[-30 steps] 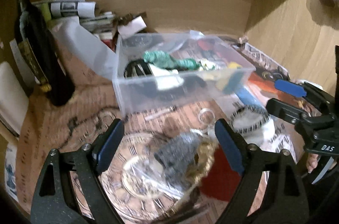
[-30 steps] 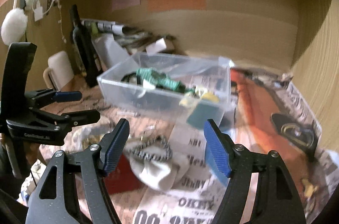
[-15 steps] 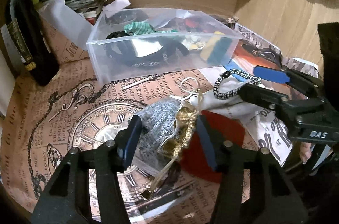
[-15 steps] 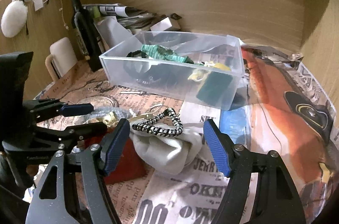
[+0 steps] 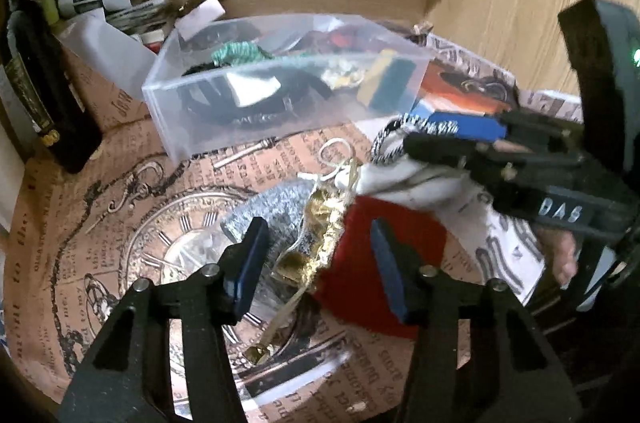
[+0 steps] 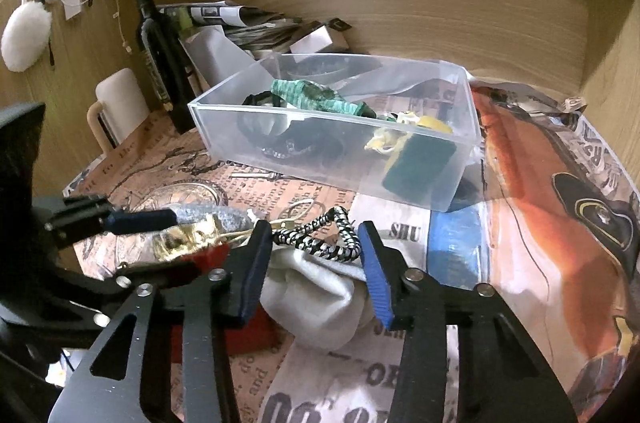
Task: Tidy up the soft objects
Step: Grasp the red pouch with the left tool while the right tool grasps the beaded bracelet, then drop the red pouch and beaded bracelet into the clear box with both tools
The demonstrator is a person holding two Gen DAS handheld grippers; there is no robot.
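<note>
A clear plastic box (image 5: 240, 127) (image 6: 320, 159) holds soft items: a green cloth (image 6: 316, 99), black bands, a yellow-green sponge (image 6: 416, 163). In front lie a grey felt piece (image 5: 276, 211), a gold mesh pouch (image 5: 320, 235), a red cloth (image 5: 392, 235), a white sock (image 6: 320, 299) and a black-white braided band (image 6: 320, 239). My left gripper (image 5: 320, 267) is open, its fingers either side of the gold pouch. My right gripper (image 6: 312, 267) is open, its fingers either side of the sock and band.
A dark bottle (image 6: 160, 55) and a white mug (image 6: 116, 103) stand at the left. Rolled papers (image 6: 240, 23) lie behind the box. Wooden walls enclose the back and right. Printed paper covers the table (image 6: 540, 183).
Both grippers moved forward and lower toward the pile. The left one narrowed around the gold pouch; the right one came down over the sock and band, jaws narrower.
</note>
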